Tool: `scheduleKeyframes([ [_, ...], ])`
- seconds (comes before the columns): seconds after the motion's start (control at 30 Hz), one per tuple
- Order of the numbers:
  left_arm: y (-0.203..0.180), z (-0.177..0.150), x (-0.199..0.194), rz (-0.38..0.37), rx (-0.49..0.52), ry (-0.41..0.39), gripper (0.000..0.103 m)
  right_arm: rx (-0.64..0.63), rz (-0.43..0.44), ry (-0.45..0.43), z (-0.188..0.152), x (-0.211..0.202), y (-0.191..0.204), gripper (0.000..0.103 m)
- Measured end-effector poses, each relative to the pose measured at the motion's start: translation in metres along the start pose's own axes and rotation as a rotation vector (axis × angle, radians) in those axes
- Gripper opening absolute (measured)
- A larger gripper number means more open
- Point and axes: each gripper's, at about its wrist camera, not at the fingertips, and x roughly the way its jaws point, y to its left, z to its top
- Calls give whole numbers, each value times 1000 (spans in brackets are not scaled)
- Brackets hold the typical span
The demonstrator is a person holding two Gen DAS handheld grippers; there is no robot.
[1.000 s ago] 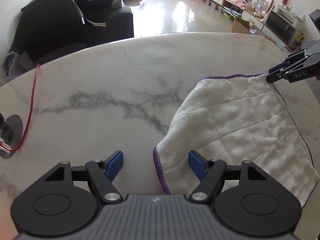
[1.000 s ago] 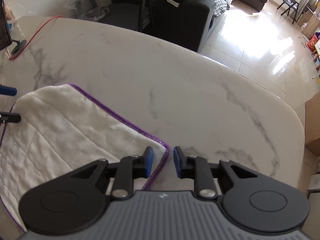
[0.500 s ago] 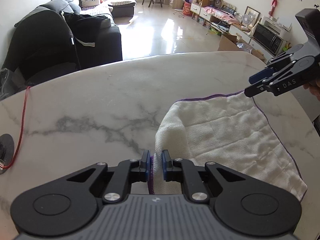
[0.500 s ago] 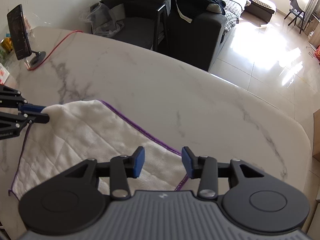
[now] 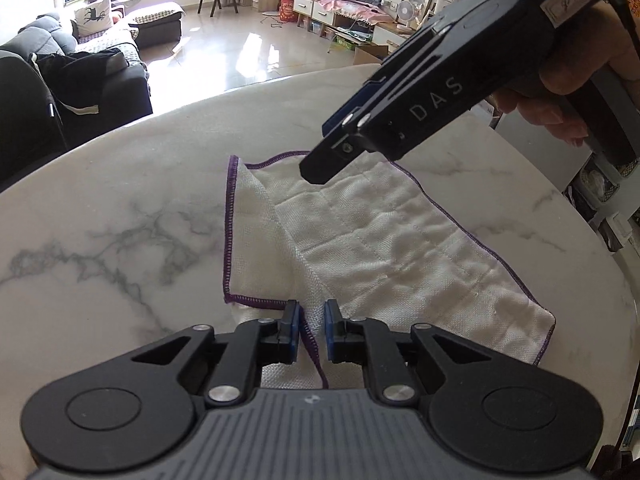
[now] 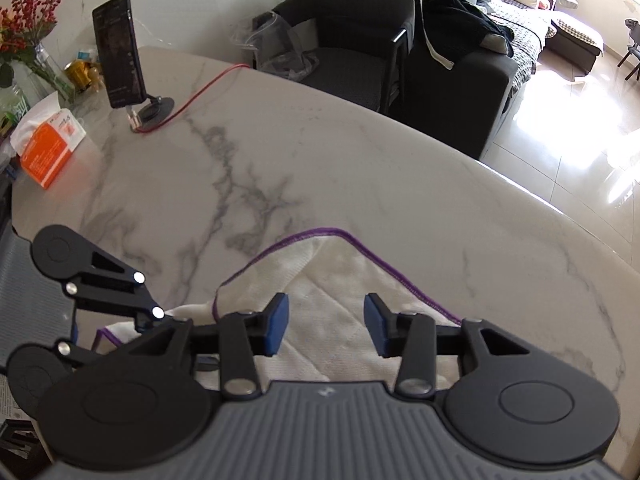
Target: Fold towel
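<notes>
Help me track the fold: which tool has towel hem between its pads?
The left tool: the white, purple-hemmed towel runs between its opening jaws; the right tool gapes empty.

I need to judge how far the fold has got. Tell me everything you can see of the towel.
The towel is white, quilted woven cloth with purple stitched edging. It lies on the marble table, its left part doubled over the rest, the flap loose and creased. The left tongs have its near hem between their fingers; they are opening, with a small gap beside the cloth. The right tongs hover open above it, gripping nothing.
</notes>
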Motion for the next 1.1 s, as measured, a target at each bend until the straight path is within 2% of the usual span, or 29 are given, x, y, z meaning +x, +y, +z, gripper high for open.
scheduleKeyframes([
  [0.07, -2, -3, 2, -5, -2, 10, 27, -13, 22, 4, 1, 3, 9, 45],
  [0.1, -2, -4, 2, -6, -8, 12, 40, -18, 33, 6, 1, 6, 13, 45],
  [0.13, -2, -5, 2, -6, -14, 12, 49, -22, 40, 9, 2, 9, 17, 45],
  [0.33, 11, -6, -11, 36, -45, -8, 54, -34, 54, 35, 2, 25, 27, 44],
  [0.57, 36, 3, -8, 114, -99, -52, 54, -15, 46, 45, -6, 24, 19, 39],
  [0.77, 43, 8, 5, 80, -102, -47, 45, 0, 34, 68, -16, 29, 12, 39],
  [0.87, 41, 8, 6, 66, -95, -54, 31, 0, 35, 79, -19, 32, 11, 39],
  [0.9, 40, 9, 5, 63, -92, -58, 24, 1, 37, 82, -19, 33, 11, 39],
  [1.1, 35, 10, -2, 94, -56, -74, 10, 6, 38, 84, -22, 35, 9, 39],
])
